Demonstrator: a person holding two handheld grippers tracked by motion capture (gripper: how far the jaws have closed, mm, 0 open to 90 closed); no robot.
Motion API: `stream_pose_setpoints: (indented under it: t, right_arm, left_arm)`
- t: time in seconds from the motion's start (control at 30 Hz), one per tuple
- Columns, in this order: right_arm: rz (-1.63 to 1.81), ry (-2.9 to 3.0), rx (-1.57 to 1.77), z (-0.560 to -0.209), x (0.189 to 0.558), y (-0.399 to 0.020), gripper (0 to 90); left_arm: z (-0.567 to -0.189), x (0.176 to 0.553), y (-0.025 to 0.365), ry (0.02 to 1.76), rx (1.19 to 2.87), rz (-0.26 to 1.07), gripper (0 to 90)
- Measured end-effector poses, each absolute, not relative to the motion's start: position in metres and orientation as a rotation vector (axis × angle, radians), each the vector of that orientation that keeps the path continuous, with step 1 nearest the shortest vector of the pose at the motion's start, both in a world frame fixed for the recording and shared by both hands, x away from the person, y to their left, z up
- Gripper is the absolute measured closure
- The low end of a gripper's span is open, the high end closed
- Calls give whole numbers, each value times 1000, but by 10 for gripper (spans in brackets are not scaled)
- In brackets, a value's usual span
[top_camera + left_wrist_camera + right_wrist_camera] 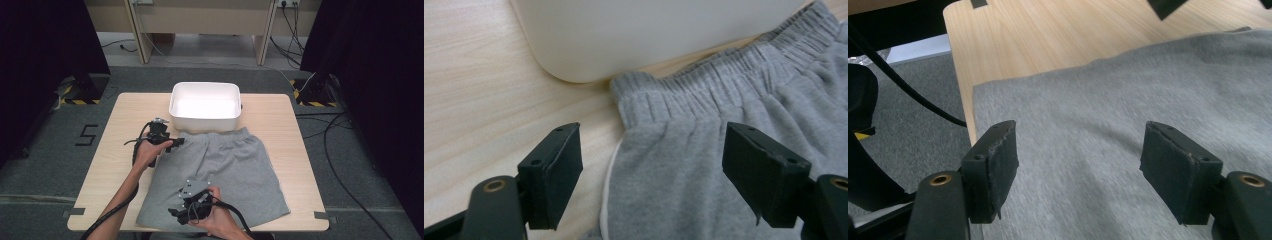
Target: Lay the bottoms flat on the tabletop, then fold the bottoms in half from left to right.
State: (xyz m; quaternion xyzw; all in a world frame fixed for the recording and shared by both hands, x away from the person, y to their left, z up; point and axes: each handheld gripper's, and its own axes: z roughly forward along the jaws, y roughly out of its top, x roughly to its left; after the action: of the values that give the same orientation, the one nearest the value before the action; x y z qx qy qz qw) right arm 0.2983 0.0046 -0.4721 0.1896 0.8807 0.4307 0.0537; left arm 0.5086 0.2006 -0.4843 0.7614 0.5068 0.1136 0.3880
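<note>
A pair of grey shorts (pixel 225 170) lies flat on the wooden table (pixel 125 125), its elastic waistband (pixel 704 85) toward the white bin (pixel 205 106). My left gripper (pixel 175 143) hovers at the waistband's left corner. In the left gripper view its jaws (pixel 651 131) stand wide apart over that corner and the white side seam, with no pad touching cloth. My right gripper (pixel 176 212) sits at the near left hem of the shorts. Its jaws (pixel 1079 131) are open above the grey fabric (pixel 1128 100), close to the hem corner.
The white bin (pixel 649 35) stands at the table's back edge, touching the waistband. Bare wood (pixel 1048 35) runs along the left of the shorts. The table's near edge and grey floor (pixel 923 95) lie just beside my right gripper. Cables trail from both grippers.
</note>
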Motion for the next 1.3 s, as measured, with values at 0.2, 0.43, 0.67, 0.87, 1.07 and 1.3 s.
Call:
stream_pose_setpoints:
  t: [0.2,0.43,0.67,0.87,1.07,1.3]
  right_arm:
    - [1312,2682,562,-474,294,9,319]
    - [1300,2698,553,-478,293,11,322]
    - [1291,2691,561,-479,293,9,327]
    - [1276,2699,573,-483,295,9,329]
    - [1262,2697,570,-485,297,9,332]
    - [1250,2706,575,-489,295,16,336]
  left_arm:
    - [-488,518,196,1290,1965,298,238]
    - [-494,526,188,1288,1967,262,309]
    - [-502,529,178,1258,2072,297,482]
    - [-501,528,178,1242,2102,300,671]
    - [-504,523,183,1229,2087,320,770]
    - [-502,523,181,1223,2115,330,784]
